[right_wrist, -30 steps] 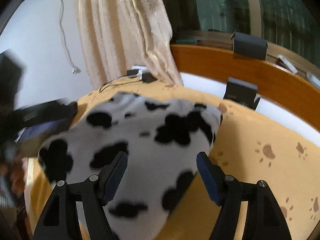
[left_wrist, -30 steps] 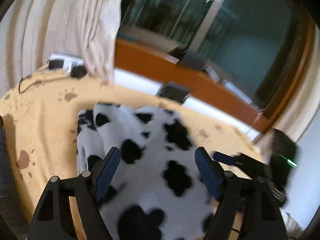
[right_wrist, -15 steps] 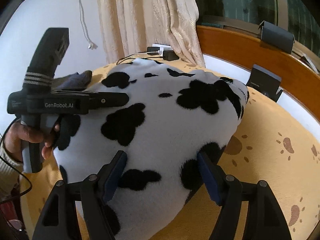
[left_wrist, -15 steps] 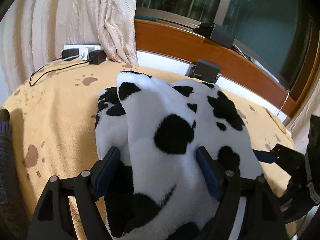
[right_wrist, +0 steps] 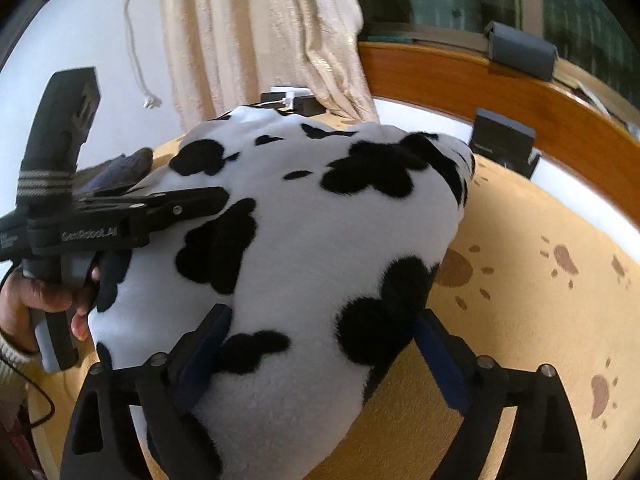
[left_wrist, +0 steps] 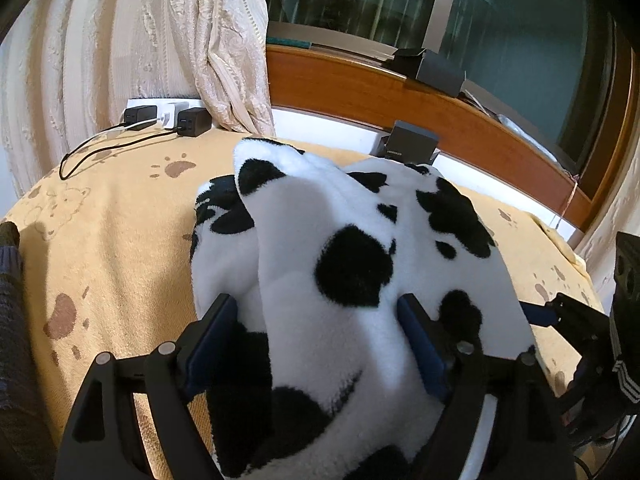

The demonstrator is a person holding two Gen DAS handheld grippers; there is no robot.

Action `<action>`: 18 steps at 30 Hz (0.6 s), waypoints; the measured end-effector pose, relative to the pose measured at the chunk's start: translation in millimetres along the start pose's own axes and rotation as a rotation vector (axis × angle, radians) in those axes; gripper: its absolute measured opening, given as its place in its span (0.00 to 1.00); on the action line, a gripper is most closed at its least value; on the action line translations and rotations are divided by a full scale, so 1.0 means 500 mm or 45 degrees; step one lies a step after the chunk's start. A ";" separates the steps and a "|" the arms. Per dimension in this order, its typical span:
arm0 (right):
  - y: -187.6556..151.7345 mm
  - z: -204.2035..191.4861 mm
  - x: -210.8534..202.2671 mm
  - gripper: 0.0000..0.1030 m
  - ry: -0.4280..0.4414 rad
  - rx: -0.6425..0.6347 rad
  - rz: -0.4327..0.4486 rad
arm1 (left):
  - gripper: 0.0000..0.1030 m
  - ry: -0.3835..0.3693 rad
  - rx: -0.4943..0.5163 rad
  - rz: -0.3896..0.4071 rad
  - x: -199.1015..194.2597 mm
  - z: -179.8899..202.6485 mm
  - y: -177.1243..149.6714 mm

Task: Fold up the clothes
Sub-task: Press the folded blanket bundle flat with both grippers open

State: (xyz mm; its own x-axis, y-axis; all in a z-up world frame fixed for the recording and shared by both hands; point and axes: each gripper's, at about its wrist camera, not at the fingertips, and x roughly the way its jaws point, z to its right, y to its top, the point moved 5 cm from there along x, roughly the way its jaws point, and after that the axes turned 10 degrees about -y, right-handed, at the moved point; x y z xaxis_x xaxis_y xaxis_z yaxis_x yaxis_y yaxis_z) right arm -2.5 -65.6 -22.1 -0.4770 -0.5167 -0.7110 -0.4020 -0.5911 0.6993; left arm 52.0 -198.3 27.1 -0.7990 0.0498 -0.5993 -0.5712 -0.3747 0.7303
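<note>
Fleece garment [left_wrist: 340, 280], fluffy white with black cow spots, lies bunched on a tan paw-print blanket [left_wrist: 112, 240]. Both the left gripper [left_wrist: 316, 320] and the right gripper [right_wrist: 320, 332] have jaws spread wide, with the soft pile bulging between them.

A yellow blanket [left_wrist: 120, 240] with brown paw prints covers the bed. At its far edge hangs a cream curtain [left_wrist: 208, 40]. Two black chargers [left_wrist: 192, 122] sit by the curtain's foot. A small dark box [left_wrist: 412, 142] stands further right along that edge.
</note>
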 end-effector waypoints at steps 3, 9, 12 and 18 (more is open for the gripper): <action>0.001 -0.003 -0.013 0.91 -0.004 0.000 0.025 | 0.83 0.007 -0.001 -0.004 0.000 0.002 0.000; 0.011 -0.024 -0.073 0.91 -0.010 -0.065 0.169 | 0.83 0.020 -0.041 -0.003 -0.033 0.016 0.017; 0.017 -0.036 -0.103 0.91 -0.007 -0.097 0.241 | 0.86 0.050 0.015 0.049 -0.070 0.038 0.030; 0.007 -0.086 -0.095 0.91 0.110 -0.176 0.202 | 0.87 0.139 0.084 -0.047 -0.046 0.028 0.015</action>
State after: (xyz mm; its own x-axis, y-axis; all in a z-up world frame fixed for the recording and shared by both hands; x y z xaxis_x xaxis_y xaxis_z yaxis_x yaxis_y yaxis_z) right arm 52.2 -69.7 10.8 -0.4544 -0.6578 -0.6006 -0.2135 -0.5742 0.7904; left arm 63.4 -189.2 51.1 -0.7540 -0.0398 -0.6557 -0.6138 -0.3127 0.7249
